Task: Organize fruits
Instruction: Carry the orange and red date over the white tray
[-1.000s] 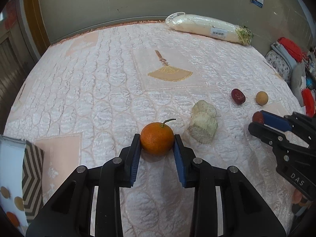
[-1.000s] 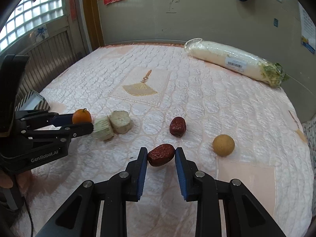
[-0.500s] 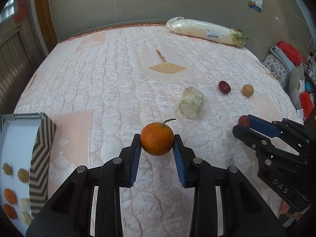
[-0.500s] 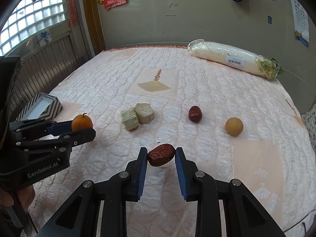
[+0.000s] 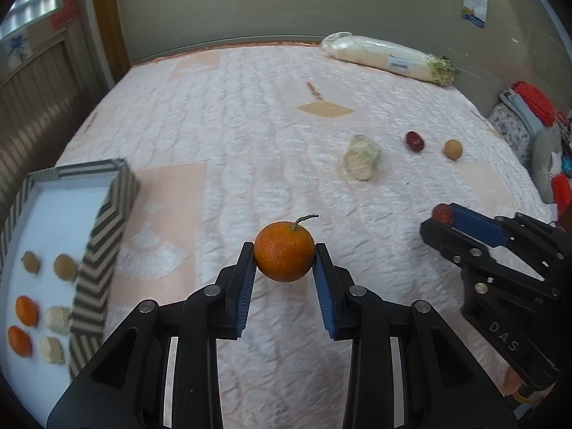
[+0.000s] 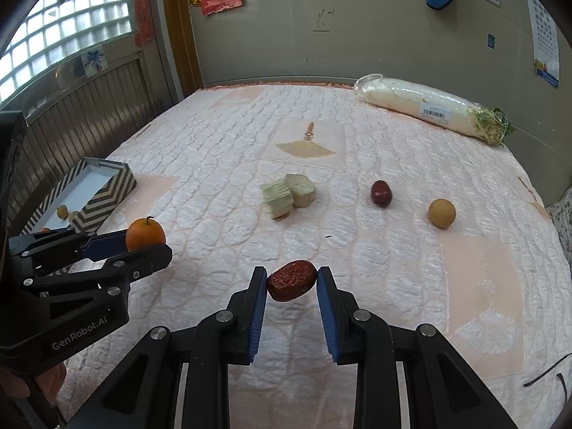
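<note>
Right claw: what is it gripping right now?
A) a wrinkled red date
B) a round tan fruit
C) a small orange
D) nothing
A: the right claw is shut on the wrinkled red date, pinched between its blue pads above the quilt.

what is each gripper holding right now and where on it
Left gripper: round orange tangerine, clamped across its sides, stem up. Right gripper: wrinkled red date, gripped at its two ends.

Even daylight via glass-block window [image 6: 68, 28], soft shadows; left view motion-blurred, strong fisheye bend, dark corners.
</note>
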Motion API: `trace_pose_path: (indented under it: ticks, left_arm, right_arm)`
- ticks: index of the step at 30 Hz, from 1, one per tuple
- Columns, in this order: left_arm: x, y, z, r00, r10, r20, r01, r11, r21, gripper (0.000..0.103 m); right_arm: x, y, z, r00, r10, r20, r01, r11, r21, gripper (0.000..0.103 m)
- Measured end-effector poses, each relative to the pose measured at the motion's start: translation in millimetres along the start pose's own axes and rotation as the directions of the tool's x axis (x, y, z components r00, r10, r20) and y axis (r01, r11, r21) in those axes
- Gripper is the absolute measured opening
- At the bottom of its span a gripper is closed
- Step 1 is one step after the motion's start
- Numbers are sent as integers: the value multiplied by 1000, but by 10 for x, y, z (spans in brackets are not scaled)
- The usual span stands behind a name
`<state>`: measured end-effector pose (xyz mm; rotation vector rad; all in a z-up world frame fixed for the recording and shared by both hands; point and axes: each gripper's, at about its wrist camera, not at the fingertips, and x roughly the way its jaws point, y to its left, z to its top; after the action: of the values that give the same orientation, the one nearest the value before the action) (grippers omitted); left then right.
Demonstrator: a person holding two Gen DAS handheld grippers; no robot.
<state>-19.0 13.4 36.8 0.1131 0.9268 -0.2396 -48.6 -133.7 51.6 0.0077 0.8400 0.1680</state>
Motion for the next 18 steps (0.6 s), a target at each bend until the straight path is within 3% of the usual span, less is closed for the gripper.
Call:
trace_pose_path:
  ticks: [18]
  left_arm:
    - [-351, 468, -207, 997, 71, 33, -68, 995, -78, 32]
  right_arm:
    - [-93, 658, 34, 999, 32, 10, -31, 995, -97, 28]
